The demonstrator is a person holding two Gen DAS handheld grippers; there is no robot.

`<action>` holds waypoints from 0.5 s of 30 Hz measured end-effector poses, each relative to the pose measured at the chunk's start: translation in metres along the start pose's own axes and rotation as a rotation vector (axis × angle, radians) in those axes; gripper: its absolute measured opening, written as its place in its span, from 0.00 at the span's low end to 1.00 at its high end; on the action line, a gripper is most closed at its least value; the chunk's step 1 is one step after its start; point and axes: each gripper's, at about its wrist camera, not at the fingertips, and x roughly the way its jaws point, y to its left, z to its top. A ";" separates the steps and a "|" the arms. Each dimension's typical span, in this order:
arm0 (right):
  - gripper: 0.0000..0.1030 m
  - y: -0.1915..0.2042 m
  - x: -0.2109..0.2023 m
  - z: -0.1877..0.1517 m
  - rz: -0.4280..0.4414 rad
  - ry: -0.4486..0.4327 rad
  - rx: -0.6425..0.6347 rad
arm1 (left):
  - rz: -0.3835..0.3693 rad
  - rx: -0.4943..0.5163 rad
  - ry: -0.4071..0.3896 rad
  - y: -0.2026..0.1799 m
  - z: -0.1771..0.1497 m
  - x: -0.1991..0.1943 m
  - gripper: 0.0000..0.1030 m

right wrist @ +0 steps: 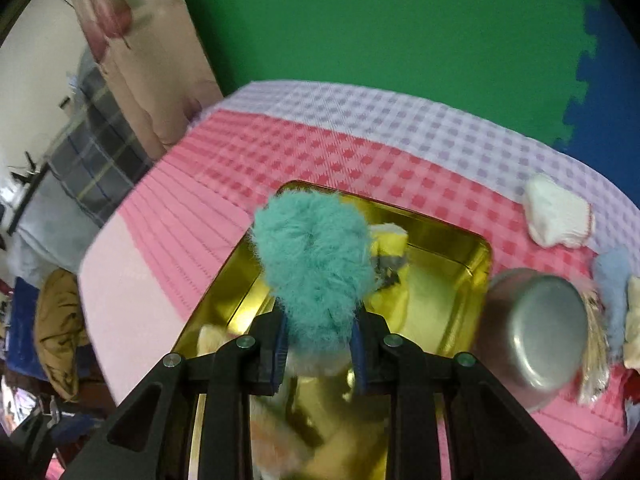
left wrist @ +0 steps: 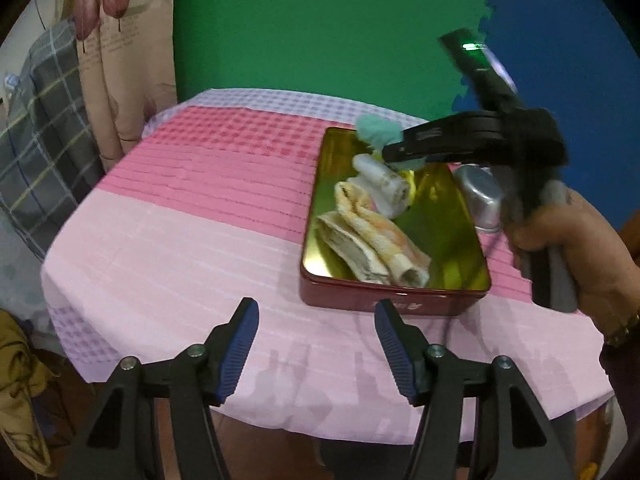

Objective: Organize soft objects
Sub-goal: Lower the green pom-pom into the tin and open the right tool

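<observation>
A red tin with a gold inside (left wrist: 400,298) stands on the pink tablecloth. It holds a folded orange-and-white towel (left wrist: 376,240) and a white rolled item (left wrist: 380,182). My right gripper (right wrist: 320,340) is shut on a teal fluffy toy (right wrist: 314,264) and holds it above the tin (right wrist: 472,264); the toy also shows in the left wrist view (left wrist: 376,130). A yellow soft item (right wrist: 390,276) lies in the tin beyond the toy. My left gripper (left wrist: 316,344) is open and empty, over the table's near edge, in front of the tin.
An upturned metal cup (right wrist: 536,324) stands right of the tin. A white knitted glove (right wrist: 556,216) and a light blue fluffy item (right wrist: 612,284) lie on the cloth at the far right. A curtain (left wrist: 120,60) hangs at the left.
</observation>
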 end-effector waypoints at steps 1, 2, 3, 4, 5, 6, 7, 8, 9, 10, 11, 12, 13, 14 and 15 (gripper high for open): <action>0.24 0.001 0.005 0.002 -0.008 0.009 0.004 | -0.013 -0.007 0.006 0.003 0.001 0.001 0.60; 0.24 0.002 0.012 0.003 -0.012 0.020 0.009 | -0.032 -0.020 0.011 0.006 0.001 0.001 0.60; 0.24 0.003 0.017 0.005 -0.010 0.028 0.015 | -0.040 -0.030 0.014 0.009 0.001 0.001 0.60; 0.24 0.004 0.023 0.005 -0.005 0.038 0.022 | -0.044 -0.040 0.017 0.011 0.001 0.001 0.60; 0.25 0.006 0.029 0.005 0.003 0.055 0.026 | -0.049 -0.051 0.023 0.013 0.002 0.002 0.60; 0.26 0.009 0.035 0.005 0.007 0.071 0.022 | -0.054 -0.056 0.026 0.015 0.002 0.003 0.60; 0.30 0.014 0.037 0.004 -0.005 0.074 0.007 | -0.060 -0.061 0.030 0.016 0.002 0.003 0.60; 0.37 0.020 0.036 0.004 -0.031 0.058 -0.017 | -0.063 -0.062 0.031 0.016 0.002 0.003 0.60; 0.41 0.022 0.034 0.004 -0.036 0.046 -0.025 | -0.061 -0.060 0.031 0.017 0.002 0.003 0.60; 0.58 0.023 0.028 0.002 -0.027 0.029 -0.026 | -0.057 -0.060 0.028 0.015 0.001 0.002 0.60; 0.81 0.023 0.017 -0.001 -0.014 -0.002 -0.020 | -0.061 -0.058 0.025 0.015 0.000 0.001 0.60; 0.87 0.023 0.005 -0.006 -0.018 -0.038 -0.020 | -0.065 -0.055 0.023 0.014 0.000 0.000 0.60; 0.90 0.023 -0.016 -0.016 -0.034 -0.101 -0.030 | -0.063 -0.051 0.018 0.014 -0.001 -0.002 0.60; 0.90 0.021 -0.031 -0.024 -0.045 -0.140 -0.038 | -0.059 -0.048 0.011 0.013 -0.001 -0.004 0.60; 0.90 0.019 -0.049 -0.035 -0.058 -0.185 -0.046 | -0.058 -0.043 0.002 0.011 -0.002 -0.006 0.60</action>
